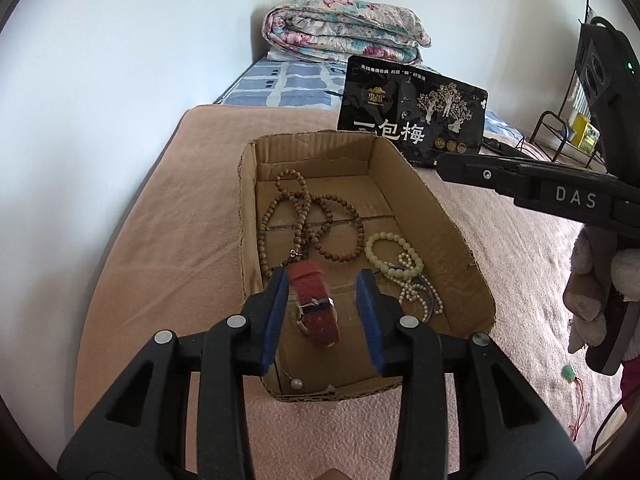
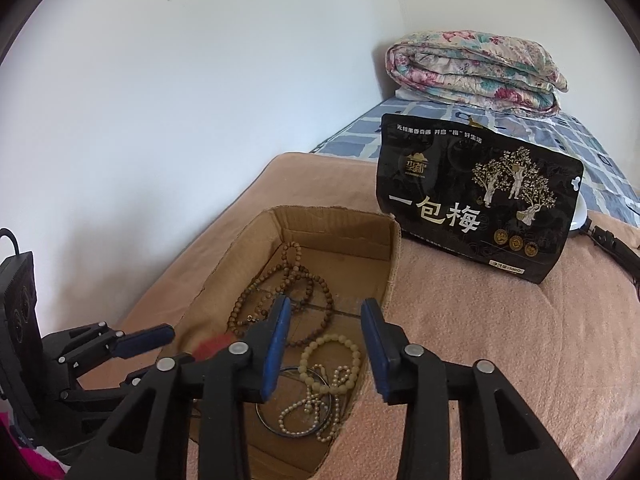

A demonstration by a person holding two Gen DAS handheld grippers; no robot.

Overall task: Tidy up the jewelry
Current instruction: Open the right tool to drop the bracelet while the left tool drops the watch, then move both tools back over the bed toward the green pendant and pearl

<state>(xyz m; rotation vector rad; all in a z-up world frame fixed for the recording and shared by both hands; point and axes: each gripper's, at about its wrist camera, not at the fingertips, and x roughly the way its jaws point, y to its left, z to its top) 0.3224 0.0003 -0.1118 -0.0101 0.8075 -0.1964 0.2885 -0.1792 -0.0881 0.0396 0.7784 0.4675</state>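
Left wrist view: showing, at far left, white wall (image 1: 120,60) and pink blanket (image 1: 168,240) running along it. Lying centre on blanket, open cardboard box (image 1: 440,216). Resting on box floor, left part: brown bead strands (image 1: 316,216), looped and overlapping. Lying nearer the camera, red watch strap (image 1: 316,304), sitting between the left gripper (image 1: 326,296) pads but touching neither, as far as visible. Jaws standing spread, holding nothing. Lying right of the strap: cream bracelet (image 1: 394,254), then pearl strand (image 1: 416,292), the two touching. Resting near the front wall, single pearl (image 1: 296,383). Standing upright behind the box, black pouch (image 1: 412,120). Lying beyond, folded quilt (image 1: 344,28). Reaching in from the right edge above the blanket, a black finger belonging to the right gripper (image 1: 520,180). Lying far right on the blanket, small green pendant (image 1: 567,371).

Right wrist view: showing the left gripper (image 2: 120,344) at far left, hovering over the box's (image 2: 248,248) near corner, blue pads apart. Showing beads (image 2: 288,300) inside, then bracelet (image 2: 332,356), pearl strand (image 2: 316,404) and a dark ring (image 2: 264,420) beneath them. Right gripper (image 2: 326,320) hanging over the box, jaws spread, gripping nothing. Pouch (image 2: 472,200) standing just right of the box's far corner; quilt (image 2: 472,72) lying behind.
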